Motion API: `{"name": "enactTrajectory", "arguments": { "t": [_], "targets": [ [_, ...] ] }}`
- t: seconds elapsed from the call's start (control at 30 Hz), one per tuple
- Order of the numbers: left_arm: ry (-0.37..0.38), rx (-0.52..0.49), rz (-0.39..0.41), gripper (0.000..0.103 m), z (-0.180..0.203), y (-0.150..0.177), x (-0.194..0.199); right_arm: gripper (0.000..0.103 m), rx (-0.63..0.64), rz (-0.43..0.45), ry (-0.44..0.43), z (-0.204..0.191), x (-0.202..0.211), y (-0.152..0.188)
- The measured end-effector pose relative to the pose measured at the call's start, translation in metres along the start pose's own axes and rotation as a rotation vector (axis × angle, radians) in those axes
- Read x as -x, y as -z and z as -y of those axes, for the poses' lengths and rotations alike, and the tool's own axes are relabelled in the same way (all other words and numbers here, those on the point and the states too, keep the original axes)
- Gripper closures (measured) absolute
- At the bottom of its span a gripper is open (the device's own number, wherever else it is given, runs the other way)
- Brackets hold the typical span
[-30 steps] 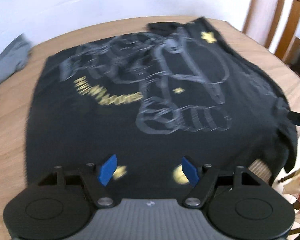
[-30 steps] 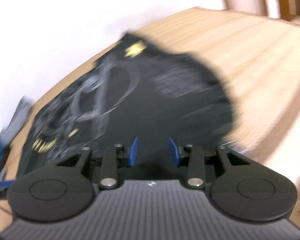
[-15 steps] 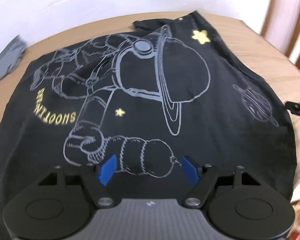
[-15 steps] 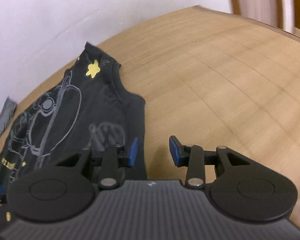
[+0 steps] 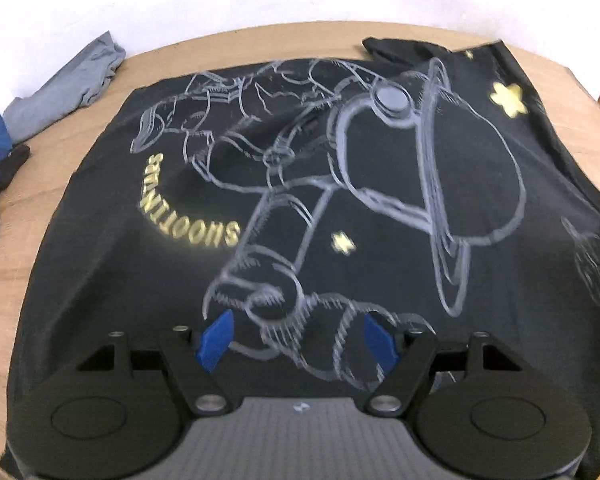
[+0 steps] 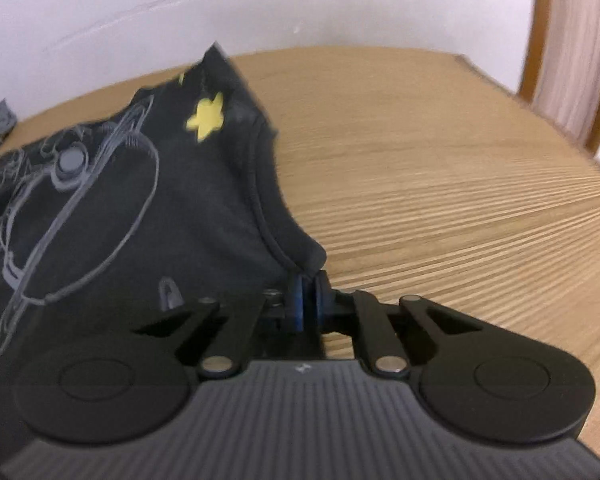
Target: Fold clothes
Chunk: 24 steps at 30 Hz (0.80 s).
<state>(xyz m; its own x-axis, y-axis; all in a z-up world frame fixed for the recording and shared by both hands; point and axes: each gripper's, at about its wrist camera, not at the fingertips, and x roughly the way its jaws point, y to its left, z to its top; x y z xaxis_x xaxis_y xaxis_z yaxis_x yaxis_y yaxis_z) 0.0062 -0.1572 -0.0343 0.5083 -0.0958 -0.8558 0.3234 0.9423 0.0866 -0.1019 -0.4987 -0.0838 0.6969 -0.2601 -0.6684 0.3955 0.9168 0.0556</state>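
The black astronaut-print T-shirt (image 5: pixel 300 200) lies spread print-up on the round wooden table (image 6: pixel 440 160), which is the sensible starting layout for a fold: flat cloth gives clean edges to pick up. The right gripper (image 6: pixel 309 294) is closing its jaws on the shirt's hem edge, and the dark seam runs straight down into the slot between the blue pads (image 6: pixel 298 300), so cloth is plainly pinched between them. From that pinch the fabric rises up and away in front of the fingers as a tented ridge, the yellow star (image 6: pixel 206 120) riding on its slope; that lift suggests the edge is being taken up so it can be carried across the body of the shirt. Bare tabletop lies to the right of and beyond these fingers. The left gripper (image 5: pixel 296 340) hangs over the shirt with its fingers spread wide and nothing between them; the astronaut's gloved arm (image 5: pixel 284 296) sits in the gap and just ahead of the tips. Whether the tips touch the cloth cannot be told. It looks poised to take a matching hold or to pin the cloth while the other side folds. Far ahead and left of those fingers, a crumpled grey garment (image 5: pixel 64 88) waits near the table's edge.
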Motion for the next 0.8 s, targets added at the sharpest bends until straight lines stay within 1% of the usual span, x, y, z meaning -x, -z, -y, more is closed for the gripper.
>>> {"name": "enactTrajectory", "arguments": {
  "t": [0.07, 0.1, 0.13, 0.2, 0.23, 0.27, 0.33, 0.37, 0.4, 0.43, 0.47, 0.5, 0.57, 0.6, 0.67, 0.73, 0.8],
  "targets": [
    [0.017, -0.008, 0.009, 0.029, -0.010, -0.007, -0.006, 0.095, -0.040, 0.012, 0.048, 0.009, 0.026, 0.005],
    [0.030, -0.012, 0.007, 0.029, -0.015, -0.010, -0.012, 0.095, -0.039, 0.007, 0.079, 0.012, 0.036, 0.011],
    [0.038, -0.017, 0.002, 0.029, -0.018, -0.012, -0.017, 0.095, -0.026, -0.007, 0.110, 0.015, 0.042, 0.019],
    [0.048, -0.026, -0.018, 0.029, -0.023, -0.016, -0.030, 0.094, 0.003, -0.083, 0.159, 0.020, 0.044, 0.035],
    [0.056, -0.026, -0.027, 0.029, -0.025, -0.017, -0.035, 0.094, -0.004, -0.132, 0.169, 0.023, 0.042, 0.041],
    [0.064, -0.025, -0.035, 0.029, -0.026, -0.018, -0.039, 0.093, -0.022, -0.162, 0.169, 0.027, 0.042, 0.045],
    [0.081, -0.024, -0.045, 0.029, -0.031, -0.022, -0.047, 0.092, -0.031, -0.203, 0.165, 0.031, 0.048, 0.043],
    [0.081, -0.030, -0.042, 0.029, -0.031, -0.027, -0.050, 0.091, -0.033, -0.208, 0.159, 0.032, 0.052, 0.038],
    [0.080, -0.037, -0.037, 0.029, -0.031, -0.032, -0.053, 0.090, -0.039, -0.191, 0.153, 0.034, 0.058, 0.030],
    [0.079, -0.044, -0.032, 0.029, -0.032, -0.038, -0.055, 0.084, -0.044, -0.156, 0.150, 0.035, 0.063, 0.019],
    [0.077, -0.050, -0.027, 0.029, -0.032, -0.043, -0.058, 0.074, -0.046, -0.103, 0.152, 0.036, 0.067, 0.004],
    [0.064, -0.060, -0.016, 0.029, -0.031, -0.052, -0.060, 0.069, -0.042, -0.042, 0.150, 0.037, 0.067, -0.013],
    [0.035, -0.076, 0.007, 0.029, -0.027, -0.072, -0.065, 0.045, -0.017, 0.043, 0.085, 0.036, 0.053, -0.047],
    [0.030, -0.076, 0.019, 0.029, -0.025, -0.084, -0.068, 0.042, -0.005, 0.068, 0.037, 0.034, 0.040, -0.065],
    [0.023, -0.073, 0.038, 0.029, -0.022, -0.107, -0.076, 0.041, -0.009, 0.072, -0.079, 0.030, -0.004, -0.103],
    [0.005, -0.071, 0.040, 0.029, -0.018, -0.126, -0.086, 0.041, -0.031, 0.040, -0.150, 0.023, -0.049, -0.137],
    [-0.015, -0.075, 0.034, 0.029, -0.009, -0.143, -0.098, 0.041, -0.027, 0.001, -0.210, 0.009, -0.101, -0.175]
  ]
}}
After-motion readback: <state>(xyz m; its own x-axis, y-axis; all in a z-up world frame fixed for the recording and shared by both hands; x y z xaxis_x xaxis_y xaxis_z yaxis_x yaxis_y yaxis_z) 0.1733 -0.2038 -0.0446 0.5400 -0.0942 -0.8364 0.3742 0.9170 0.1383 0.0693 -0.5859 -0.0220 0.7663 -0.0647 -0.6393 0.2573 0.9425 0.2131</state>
